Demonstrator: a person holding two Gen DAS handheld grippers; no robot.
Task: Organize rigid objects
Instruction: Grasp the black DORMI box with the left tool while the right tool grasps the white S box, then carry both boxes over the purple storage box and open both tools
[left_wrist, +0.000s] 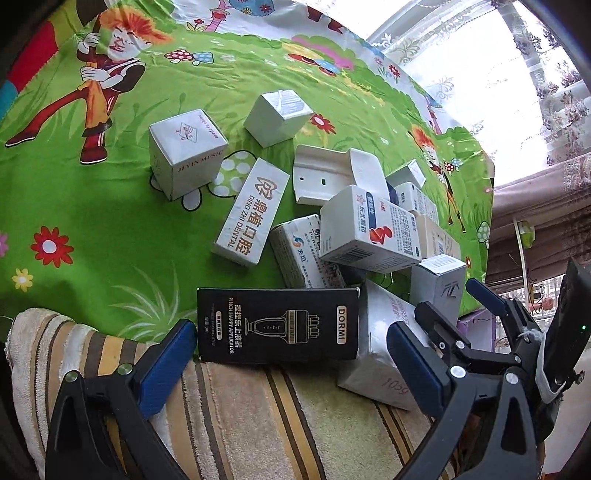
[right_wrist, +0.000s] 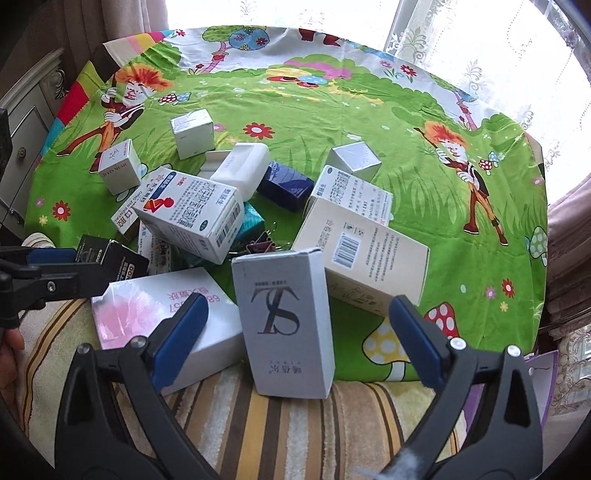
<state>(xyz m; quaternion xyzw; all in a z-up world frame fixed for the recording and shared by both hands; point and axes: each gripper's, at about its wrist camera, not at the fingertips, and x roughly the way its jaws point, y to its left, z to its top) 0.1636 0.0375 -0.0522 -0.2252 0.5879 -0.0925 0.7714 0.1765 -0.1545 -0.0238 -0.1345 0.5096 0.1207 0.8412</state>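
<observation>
A: Boxes, where?
B: All in a loose heap on the green cartoon cloth (right_wrist: 332, 110), near edge, spilling onto a striped towel (right_wrist: 280, 424). Grey box w/ "TS" logo (right_wrist: 286, 325) stands at the front, partly on towel, partly on cloth.
A: Right gripper (right_wrist: 298, 334)?
B: Jaws spread wide, one either side of the TS box, pads not touching it. Nothing pinched.
A: Left gripper (left_wrist: 291, 360)?
B: Also spread. Black DORMI box (left_wrist: 277, 324) lies flat just ahead of its fingers, between their lines, no contact seen. White box w/ pink print (left_wrist: 376, 343) is beside the DORMI box, under the right-hand blue pad in that view.
A: Rest of the heap?
B: White medicine box w/ red figure (right_wrist: 192, 214) tilted on top of others. Cream box w/ barcode (right_wrist: 362, 254) leans behind the TS one. DING ZHI DENTAL box (left_wrist: 251, 214) lies flat, JIYIN MUSIC cube (left_wrist: 186, 155) stands apart to its left, plain white cube (left_wrist: 277, 118) further back. Dark blue box (right_wrist: 284, 186) mid-pile. Some binder clips (right_wrist: 262, 243) on the cloth betw. boxes.
</observation>
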